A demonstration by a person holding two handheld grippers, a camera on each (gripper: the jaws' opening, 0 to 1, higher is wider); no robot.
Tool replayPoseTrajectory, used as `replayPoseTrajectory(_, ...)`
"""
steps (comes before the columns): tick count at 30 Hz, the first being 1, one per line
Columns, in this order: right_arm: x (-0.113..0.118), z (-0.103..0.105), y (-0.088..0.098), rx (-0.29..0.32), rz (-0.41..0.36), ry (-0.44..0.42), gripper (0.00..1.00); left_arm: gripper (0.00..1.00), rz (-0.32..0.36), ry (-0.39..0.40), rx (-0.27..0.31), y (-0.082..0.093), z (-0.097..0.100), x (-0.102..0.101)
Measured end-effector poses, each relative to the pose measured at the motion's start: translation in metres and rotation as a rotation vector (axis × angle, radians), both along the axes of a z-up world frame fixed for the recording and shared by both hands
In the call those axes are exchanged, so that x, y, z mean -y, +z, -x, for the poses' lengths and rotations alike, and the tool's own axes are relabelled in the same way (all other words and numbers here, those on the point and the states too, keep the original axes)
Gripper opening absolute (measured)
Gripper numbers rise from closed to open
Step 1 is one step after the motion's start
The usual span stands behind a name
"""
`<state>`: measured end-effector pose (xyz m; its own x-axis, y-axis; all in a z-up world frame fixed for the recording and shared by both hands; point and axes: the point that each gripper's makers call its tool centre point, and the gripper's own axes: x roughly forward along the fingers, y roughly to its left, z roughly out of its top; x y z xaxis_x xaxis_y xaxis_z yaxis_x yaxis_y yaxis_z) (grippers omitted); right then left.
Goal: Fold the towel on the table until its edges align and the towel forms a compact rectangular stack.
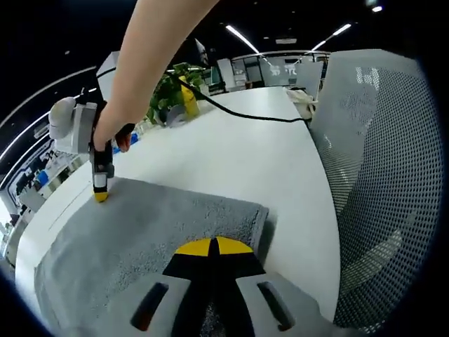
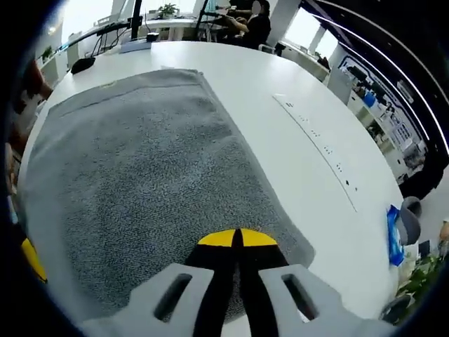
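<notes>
A grey towel (image 1: 161, 232) (image 2: 147, 154) lies spread flat on the white table (image 1: 245, 161) (image 2: 309, 105). In the left gripper view my left gripper (image 1: 214, 247) sits low over the towel near its right corner, yellow tips pressed together at the towel's edge. The right gripper (image 1: 102, 195), held by a person's hand (image 1: 112, 130), touches the towel's far left corner with its yellow tip. In the right gripper view my right gripper (image 2: 236, 239) is shut at the towel's near edge, close to a corner. A yellow tip (image 2: 28, 256) of the left gripper shows at the left.
A grey mesh chair back (image 1: 382, 175) stands close along the table's right side. A potted plant (image 1: 172, 88), a yellow object (image 1: 189, 102) and a black cable (image 1: 245, 114) lie at the far end. A blue packet (image 2: 394, 235) lies near the table edge.
</notes>
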<state>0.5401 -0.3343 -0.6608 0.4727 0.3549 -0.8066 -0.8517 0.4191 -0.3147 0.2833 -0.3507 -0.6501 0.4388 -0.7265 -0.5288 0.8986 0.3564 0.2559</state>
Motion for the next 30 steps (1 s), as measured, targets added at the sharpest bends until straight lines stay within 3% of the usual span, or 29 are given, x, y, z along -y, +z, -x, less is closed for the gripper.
replayPoseTrajectory(5,0.016,-0.002,-0.002,0.039,0.166,0.115,0.00,0.00,-0.045,0.007,-0.071,-0.001,0.004,-0.008)
replayPoseTrajectory(12,0.032,0.016,-0.002,0.012,0.123,0.041,0.00,0.00,-0.173,0.065,-0.180,-0.004,0.022,-0.034)
replayPoseTrajectory(15,0.043,0.026,-0.003,0.030,0.184,0.083,0.00,0.00,-0.240,0.087,-0.225,-0.005,0.030,-0.046)
replayPoseTrajectory(18,0.054,0.045,-0.002,0.015,0.256,0.130,0.00,0.00,-0.255,0.157,-0.266,-0.006,0.036,-0.055)
replayPoseTrajectory(22,0.077,0.056,-0.001,-0.029,0.244,0.099,0.00,0.00,-0.292,0.210,-0.318,-0.007,0.043,-0.064)
replayPoseTrajectory(24,0.084,0.067,-0.001,-0.057,0.194,0.036,0.00,0.00,-0.332,0.217,-0.324,-0.007,0.045,-0.068)
replayPoseTrajectory(25,0.087,0.070,-0.001,-0.056,0.206,0.068,0.00,0.00,-0.375,0.217,-0.326,-0.007,0.047,-0.073)
replayPoseTrajectory(27,0.091,0.078,-0.001,-0.074,0.160,0.017,0.00,0.00,-0.414,0.210,-0.315,-0.007,0.049,-0.077)
replayPoseTrajectory(30,0.098,0.093,-0.001,-0.055,0.162,0.031,0.00,0.00,-0.472,0.194,-0.308,-0.007,0.052,-0.081)
